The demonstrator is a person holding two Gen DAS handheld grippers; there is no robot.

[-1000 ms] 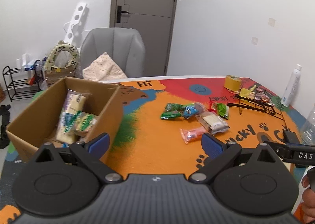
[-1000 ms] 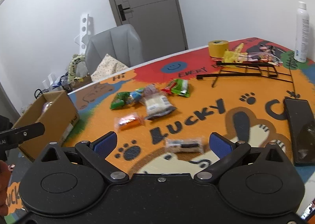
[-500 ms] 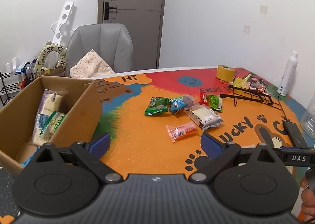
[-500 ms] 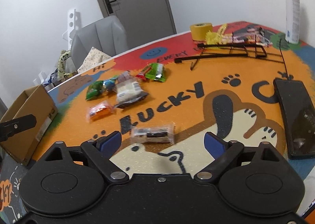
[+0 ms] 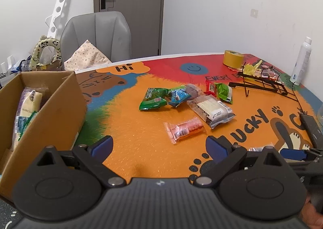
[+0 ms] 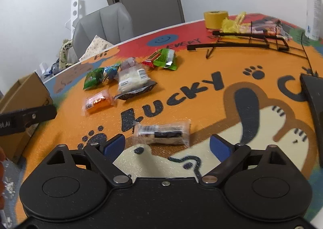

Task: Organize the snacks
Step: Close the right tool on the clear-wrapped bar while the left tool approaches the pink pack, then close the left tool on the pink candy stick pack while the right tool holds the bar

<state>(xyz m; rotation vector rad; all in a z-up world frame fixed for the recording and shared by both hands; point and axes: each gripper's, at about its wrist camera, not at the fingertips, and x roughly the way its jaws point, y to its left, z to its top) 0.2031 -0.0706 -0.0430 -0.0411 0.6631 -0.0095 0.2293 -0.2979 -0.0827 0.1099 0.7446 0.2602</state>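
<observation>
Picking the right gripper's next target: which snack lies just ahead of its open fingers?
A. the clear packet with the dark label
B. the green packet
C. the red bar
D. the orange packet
A: in the right wrist view the clear packet with the dark label lies flat just ahead of the right gripper, whose fingers stand wide apart and touch nothing.

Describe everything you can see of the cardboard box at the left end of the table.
The cardboard box is plain brown corrugated card, open at the top, with no flaps showing. It stands upright at the left end of the table, one corner toward the left-wrist camera, its right wall bare. Several wrapped snacks stand or lean inside against the left part; one is pale with a clear wrapper. Nothing grips it. The right-wrist view shows only its outer corner.
</observation>
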